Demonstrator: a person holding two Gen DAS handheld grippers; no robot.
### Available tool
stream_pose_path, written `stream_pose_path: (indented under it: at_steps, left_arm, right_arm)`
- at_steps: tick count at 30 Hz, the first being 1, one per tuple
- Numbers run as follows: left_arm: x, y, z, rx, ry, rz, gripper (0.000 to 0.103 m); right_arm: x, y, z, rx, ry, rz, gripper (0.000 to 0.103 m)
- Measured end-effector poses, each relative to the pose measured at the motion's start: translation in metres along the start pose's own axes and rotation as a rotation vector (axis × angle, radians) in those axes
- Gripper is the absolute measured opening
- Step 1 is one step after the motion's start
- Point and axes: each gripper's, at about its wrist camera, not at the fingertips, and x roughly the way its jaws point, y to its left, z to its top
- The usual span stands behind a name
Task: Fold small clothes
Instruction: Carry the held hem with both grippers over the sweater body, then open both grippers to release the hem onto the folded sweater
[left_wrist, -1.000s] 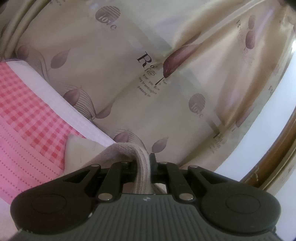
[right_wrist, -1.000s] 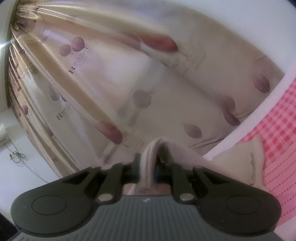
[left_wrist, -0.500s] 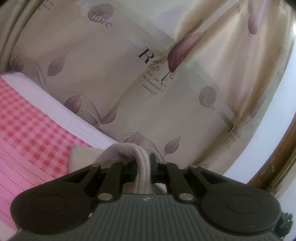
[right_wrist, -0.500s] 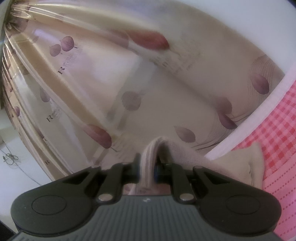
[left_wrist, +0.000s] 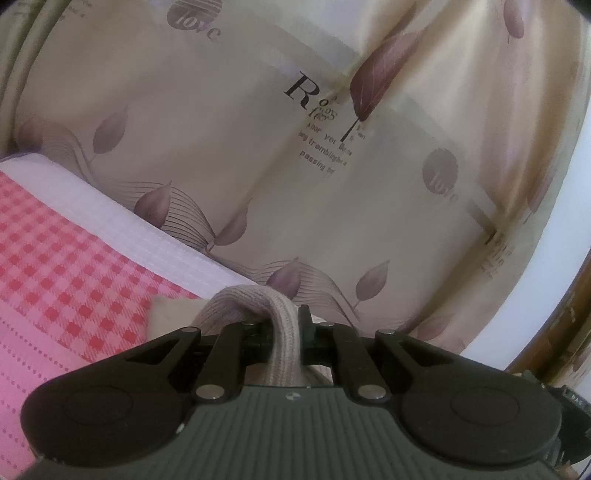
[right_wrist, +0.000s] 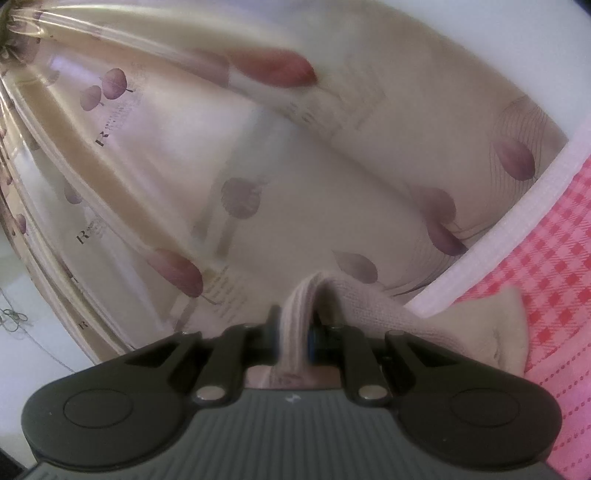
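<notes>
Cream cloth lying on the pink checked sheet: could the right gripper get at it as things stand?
Probably not yet. The right gripper is shut on the beige knit garment, so its jaws are occupied. The cream cloth lies close on the pink checked sheet, with nothing else blocking it.

Both the left gripper (left_wrist: 286, 325) and the right gripper (right_wrist: 293, 325) look alike: a grey ribbed body with a small pale mark at its front edge, flanked by glossy black rounded lobes with faint circular insets, and black linkage bars pinned by silver rivets.
</notes>
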Motion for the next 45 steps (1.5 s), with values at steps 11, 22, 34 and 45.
stream_pose_path:
  at_steps: [11, 22, 34, 45]
  left_arm:
    - [0.023, 0.005, 0.001, 0.023, 0.02, 0.025, 0.01]
    - [0.047, 0.012, -0.002, 0.016, 0.048, 0.05, 0.012]
    - [0.068, 0.021, -0.004, -0.036, 0.032, 0.071, 0.072]
    - [0.056, 0.024, 0.011, -0.014, -0.034, 0.106, 0.086]
  right_arm:
    - [0.013, -0.014, 0.001, 0.008, 0.006, -0.022, 0.014]
    - [0.027, -0.036, 0.0, 0.037, 0.017, -0.069, 0.014]
    - [0.043, -0.066, -0.003, 0.108, 0.002, -0.153, 0.017]
    - [0.021, -0.08, 0.011, 0.16, -0.114, -0.168, 0.082]
